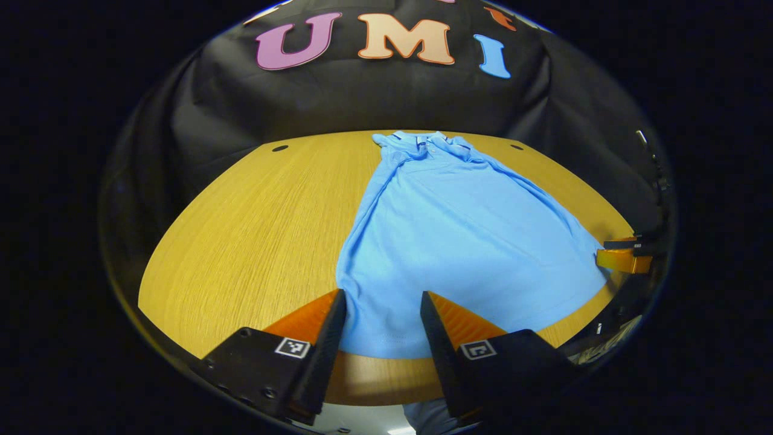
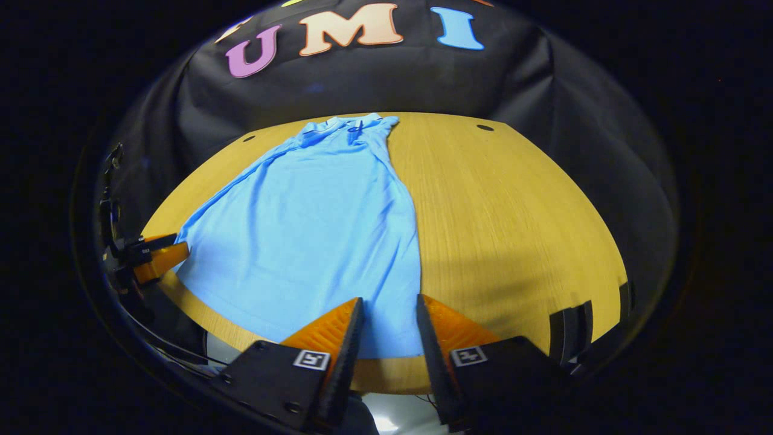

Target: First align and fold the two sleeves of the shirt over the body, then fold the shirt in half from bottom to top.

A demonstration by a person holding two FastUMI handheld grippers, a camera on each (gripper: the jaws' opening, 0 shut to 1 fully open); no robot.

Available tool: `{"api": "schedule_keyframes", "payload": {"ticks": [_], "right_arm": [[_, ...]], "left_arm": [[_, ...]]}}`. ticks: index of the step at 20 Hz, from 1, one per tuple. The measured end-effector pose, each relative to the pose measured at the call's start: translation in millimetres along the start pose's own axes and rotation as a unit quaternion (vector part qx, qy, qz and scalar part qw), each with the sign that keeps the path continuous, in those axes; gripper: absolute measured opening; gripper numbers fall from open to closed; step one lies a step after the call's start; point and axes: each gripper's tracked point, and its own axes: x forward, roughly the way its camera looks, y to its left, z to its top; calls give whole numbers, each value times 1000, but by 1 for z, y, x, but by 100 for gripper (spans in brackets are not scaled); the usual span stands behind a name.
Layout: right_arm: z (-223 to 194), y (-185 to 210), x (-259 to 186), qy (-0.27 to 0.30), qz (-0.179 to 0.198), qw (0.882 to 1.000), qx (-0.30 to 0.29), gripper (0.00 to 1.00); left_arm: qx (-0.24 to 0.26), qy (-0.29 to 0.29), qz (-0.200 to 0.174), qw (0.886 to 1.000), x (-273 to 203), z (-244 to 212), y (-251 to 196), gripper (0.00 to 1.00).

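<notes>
- Shirt [image 1: 459, 241] flat on table [image 1: 253, 241], collar at 12 o'clock, hem at 6; sleeves look tucked already.
- Left gripper [image 1: 382, 302] and right gripper [image 2: 388, 308] both spread, over hem corners.
- Risk: uneven pinches skew the fold; sleeves may slip out.

shirt [image 1: 459, 241] sleeves hidden, folded out of sight
</notes>
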Motion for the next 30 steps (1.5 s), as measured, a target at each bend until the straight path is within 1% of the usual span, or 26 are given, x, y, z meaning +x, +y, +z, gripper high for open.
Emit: {"api": "schedule_keyframes", "payload": {"ticks": [1,2,3,4,5,6,8,10,13,14,15,16,17,18,19,22,30], "right_arm": [[0,4,-1,0,3,1000,2,43],[0,4,0,3,-2,1000,5,17],[0,6,0,12,-1,1000,6,8],[-1,7,0,22,1,1000,10,4],[0,8,-5,27,4,999,24,8],[2,8,1,30,8,999,32,3],[4,10,1,33,12,999,41,2],[15,13,-2,26,17,998,49,2],[40,16,-7,12,23,999,47,3],[50,17,-8,5,23,999,49,0],[64,18,-11,-4,26,998,56,0],[78,23,-11,-15,32,997,63,3],[90,25,-10,-23,35,997,64,3],[103,25,-9,-32,34,997,65,0],[117,26,-6,-42,34,996,67,3],[155,28,3,-65,36,994,83,3],[250,22,42,-112,29,988,105,2]], "left_arm": [[-1,-2,-2,1000,-1,0,-5,59],[-6,-3,-7,1000,2,1,-9,49],[-13,0,-15,1000,4,2,-15,32],[-21,2,-10,1000,2,3,-14,21],[-25,12,-3,1000,2,3,-14,0],[-27,22,2,999,3,3,-14,0],[-31,42,3,999,4,4,-13,0],[-40,52,-3,998,4,13,-12,0],[-61,36,-18,997,1,45,-11,0],[-68,34,-24,997,2,55,-12,0],[-71,34,-25,997,3,63,-9,0],[-73,31,-23,997,5,72,-5,0],[-78,25,-24,996,7,82,-3,0],[-84,23,-29,996,11,91,-3,0],[-89,20,-34,995,16,101,-2,0],[-99,16,-47,994,30,127,0,0],[-96,-13,-60,994,83,205,17,0]]}}
